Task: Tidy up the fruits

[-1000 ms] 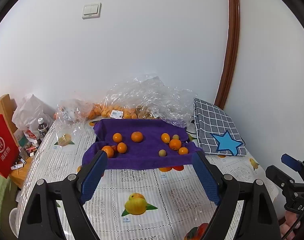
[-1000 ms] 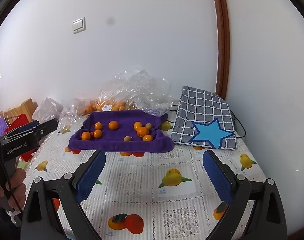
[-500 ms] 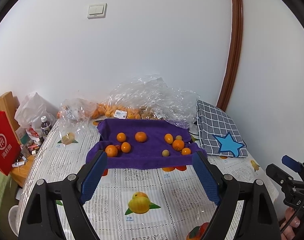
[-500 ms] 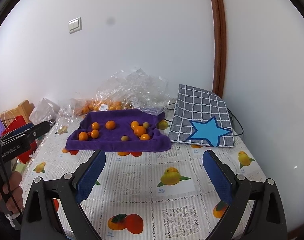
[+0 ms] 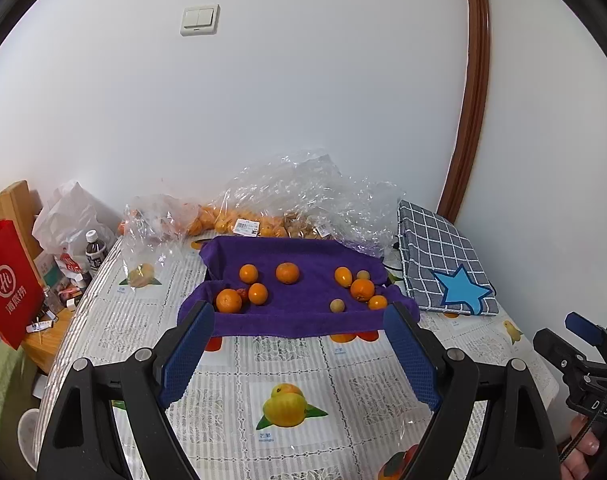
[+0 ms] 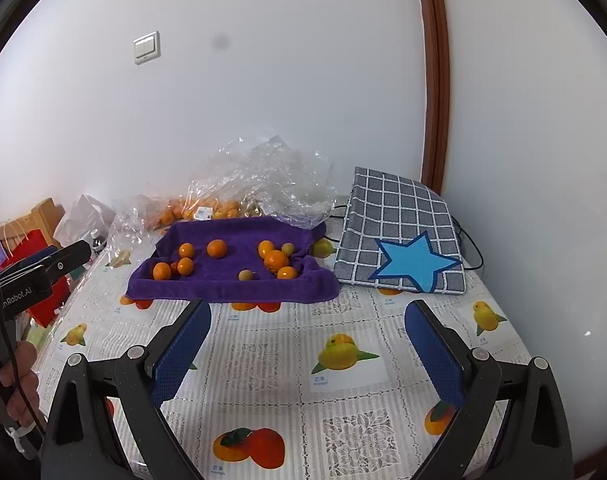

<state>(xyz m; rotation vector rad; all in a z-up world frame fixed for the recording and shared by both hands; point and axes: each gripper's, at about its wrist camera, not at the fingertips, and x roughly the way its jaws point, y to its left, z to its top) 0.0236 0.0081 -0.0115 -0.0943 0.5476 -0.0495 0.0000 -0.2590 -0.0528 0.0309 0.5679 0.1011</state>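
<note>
My left gripper: wide apart, holding nothing.
My right gripper: same, wide apart, nothing in it.
Fruits: lying loose on the purple towel, in two bunches.
How far: I can't tell if they're sorted or mixed.

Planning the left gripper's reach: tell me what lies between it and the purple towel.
Only bare fruit-print tablecloth lies between the left gripper and the purple towel, seen in the left wrist view.

Oranges scattered on purple towel (two groups)
</note>
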